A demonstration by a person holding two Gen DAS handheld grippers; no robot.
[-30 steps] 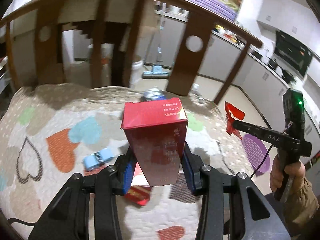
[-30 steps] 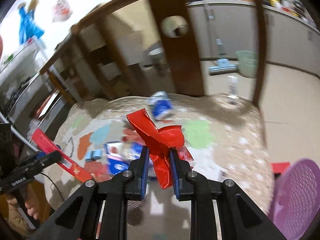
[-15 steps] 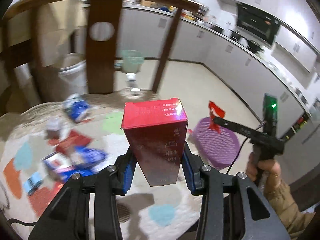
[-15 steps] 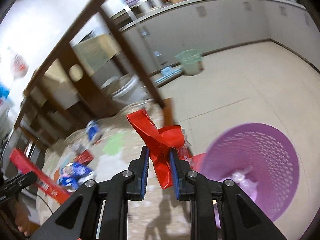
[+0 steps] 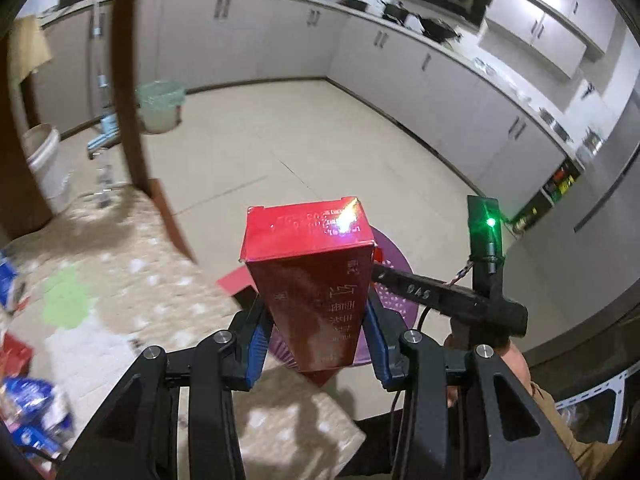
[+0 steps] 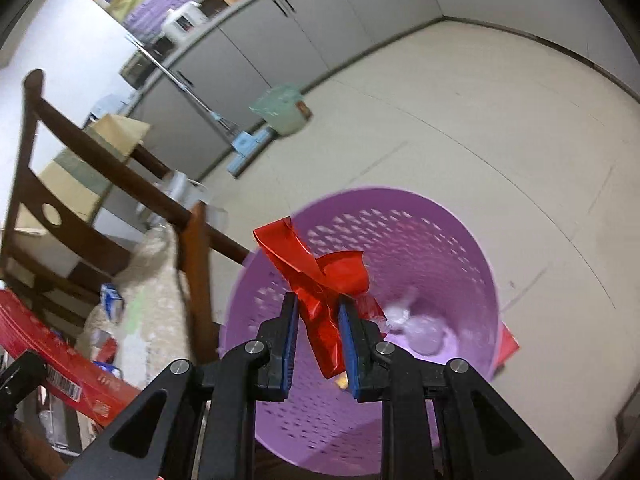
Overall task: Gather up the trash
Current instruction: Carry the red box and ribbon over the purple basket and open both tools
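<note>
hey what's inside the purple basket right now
Inside the purple basket lies crumpled pale trash. The right claw and its red wrapper cover part of the bottom.

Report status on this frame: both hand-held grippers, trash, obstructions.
Left hand-held gripper shut on red carton. Right hand-held gripper shut on red wrapper, over purple basket. Nothing blocking the drop.

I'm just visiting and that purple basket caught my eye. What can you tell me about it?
The purple basket is round, plastic-looking, with walls pierced by rows of small holes. It stands on the pale floor beside the patterned bedding, mouth open. Pale crumpled trash lies at its bottom. The right claw holds a red wrapper above its opening.
</note>
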